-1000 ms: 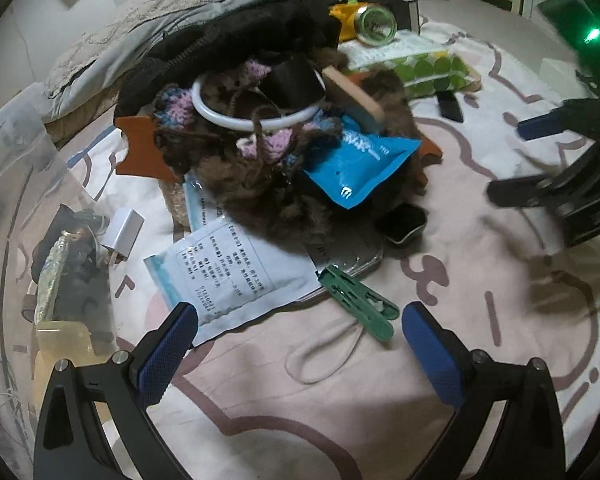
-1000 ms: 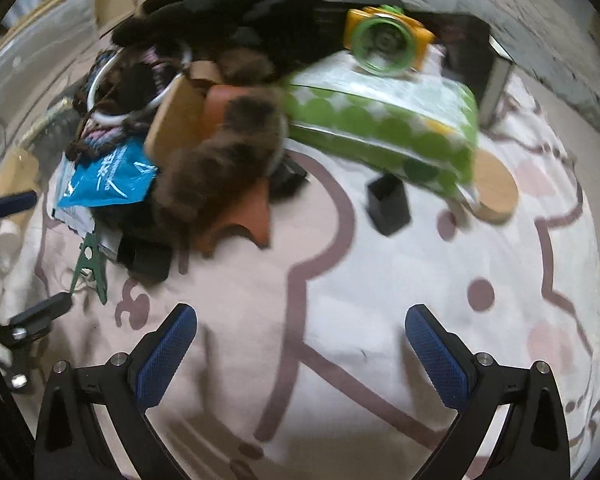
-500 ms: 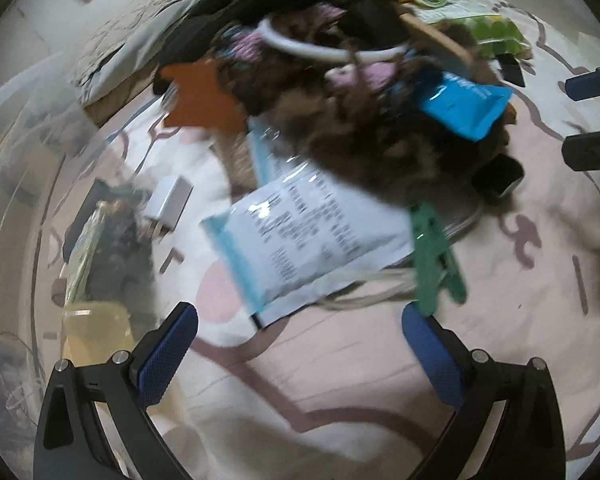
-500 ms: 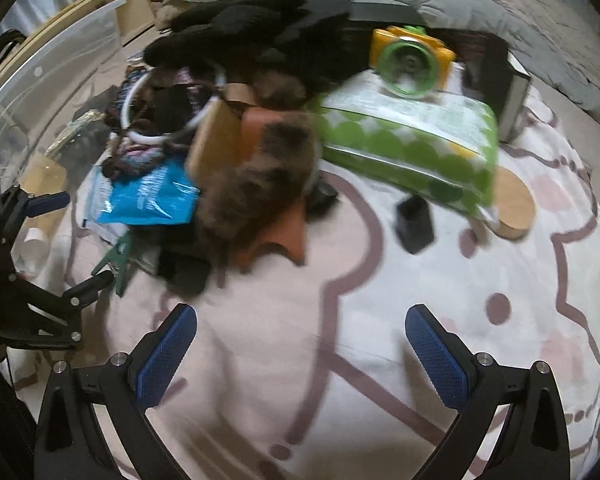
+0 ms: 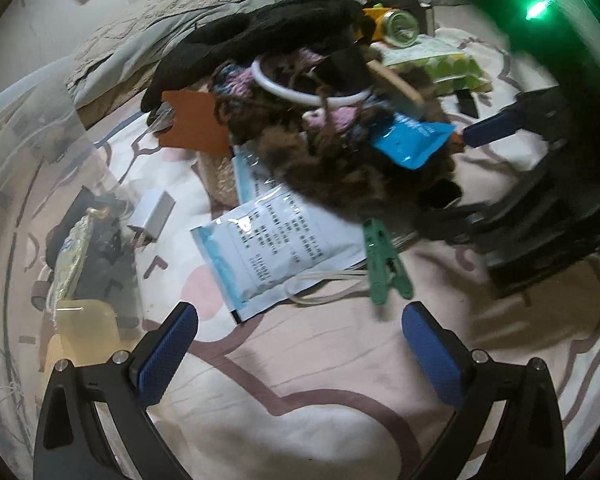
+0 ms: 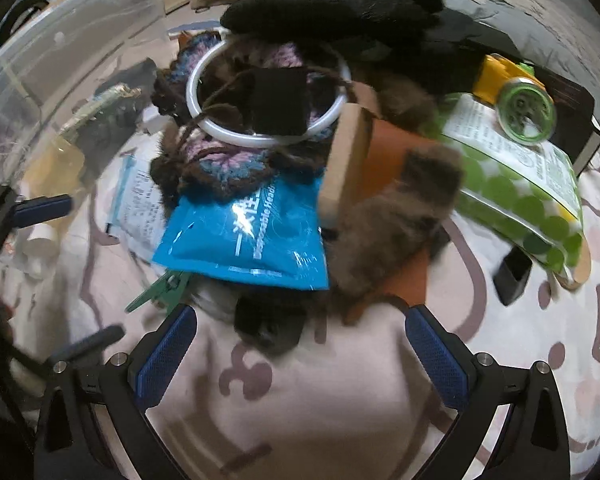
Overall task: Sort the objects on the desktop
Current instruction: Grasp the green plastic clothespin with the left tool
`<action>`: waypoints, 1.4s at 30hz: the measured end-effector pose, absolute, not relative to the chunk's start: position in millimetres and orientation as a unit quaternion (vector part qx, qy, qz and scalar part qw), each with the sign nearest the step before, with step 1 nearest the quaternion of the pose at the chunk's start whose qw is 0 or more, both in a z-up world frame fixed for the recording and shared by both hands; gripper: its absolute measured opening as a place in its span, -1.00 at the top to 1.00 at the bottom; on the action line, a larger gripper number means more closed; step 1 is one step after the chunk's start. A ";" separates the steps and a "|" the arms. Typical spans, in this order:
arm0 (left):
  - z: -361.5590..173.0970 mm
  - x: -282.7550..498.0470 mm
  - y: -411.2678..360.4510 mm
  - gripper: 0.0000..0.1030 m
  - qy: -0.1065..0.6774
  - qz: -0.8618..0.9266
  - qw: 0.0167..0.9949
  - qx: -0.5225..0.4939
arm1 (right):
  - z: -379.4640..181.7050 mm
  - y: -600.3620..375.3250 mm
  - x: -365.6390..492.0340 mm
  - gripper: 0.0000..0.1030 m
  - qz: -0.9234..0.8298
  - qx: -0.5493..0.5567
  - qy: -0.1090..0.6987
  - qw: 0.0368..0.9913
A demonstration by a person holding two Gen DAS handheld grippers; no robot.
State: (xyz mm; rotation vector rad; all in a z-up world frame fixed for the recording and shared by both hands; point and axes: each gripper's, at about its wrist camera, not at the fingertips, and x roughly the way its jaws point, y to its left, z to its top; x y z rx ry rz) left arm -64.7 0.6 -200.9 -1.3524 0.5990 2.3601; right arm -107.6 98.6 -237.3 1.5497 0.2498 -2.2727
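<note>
Many small objects lie heaped on the pink patterned cloth (image 6: 340,420): a glossy blue foil sachet (image 6: 244,240) rests atop brown furry fabric (image 6: 388,232), beside a white plastic ring (image 6: 260,136). My left gripper (image 5: 300,344) and right gripper (image 6: 300,344) hover spread, holding nothing.

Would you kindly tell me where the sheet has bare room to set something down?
Bare sheet lies between the right gripper and the blue packet, and again ahead of the left gripper, below the white sachet and green clip. Behind those, the pile is crowded.
</note>
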 end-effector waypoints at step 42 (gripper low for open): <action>-206.7 -64.7 16.7 0.66 0.101 0.769 0.286 -0.563 | -230.7 148.3 -114.0 -1.00 -0.784 0.562 0.079 0.253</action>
